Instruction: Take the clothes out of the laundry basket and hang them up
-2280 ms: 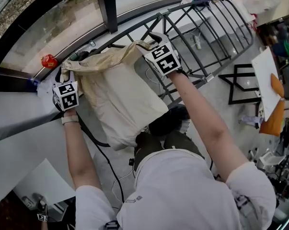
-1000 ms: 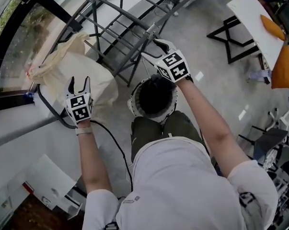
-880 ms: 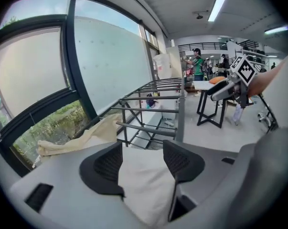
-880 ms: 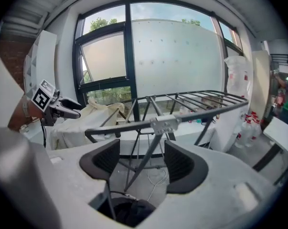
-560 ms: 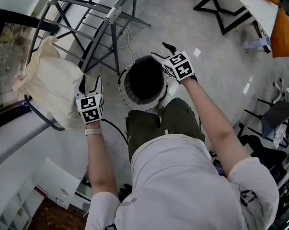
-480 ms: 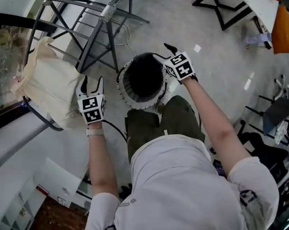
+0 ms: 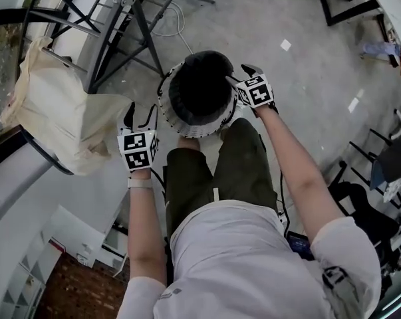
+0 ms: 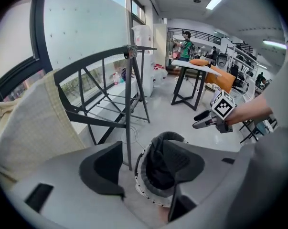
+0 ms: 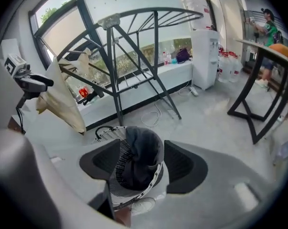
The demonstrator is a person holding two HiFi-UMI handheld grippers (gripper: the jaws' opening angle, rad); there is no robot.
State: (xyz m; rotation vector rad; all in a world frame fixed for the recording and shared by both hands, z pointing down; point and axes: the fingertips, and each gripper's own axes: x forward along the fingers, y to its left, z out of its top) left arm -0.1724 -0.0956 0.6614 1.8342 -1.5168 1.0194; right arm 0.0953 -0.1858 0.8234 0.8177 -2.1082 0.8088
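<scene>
The laundry basket (image 7: 165, 108), white mesh with a dark garment (image 7: 199, 88) inside, stands on the floor by the person's feet. My left gripper (image 7: 138, 111) hovers open left of the basket. My right gripper (image 7: 243, 73) is open over its right rim. In the left gripper view the open jaws frame the basket (image 8: 151, 194), and the right gripper (image 8: 205, 121) shows beyond. In the right gripper view the dark garment (image 9: 143, 151) lies between the open jaws. A cream garment (image 7: 60, 121) hangs on the grey drying rack (image 7: 137, 18) at the left.
The rack's legs (image 8: 129, 104) stand close behind the basket. A white cable (image 7: 179, 26) lies on the floor. A black-legged table (image 8: 194, 80) and chairs (image 7: 386, 161) stand to the right. A window ledge (image 9: 148, 85) and a water dispenser (image 9: 206, 56) are beyond the rack.
Both grippers let go of the cream garment, which stays on the rack. They came down to the basket, and the head view swung from the rack to the floor.
</scene>
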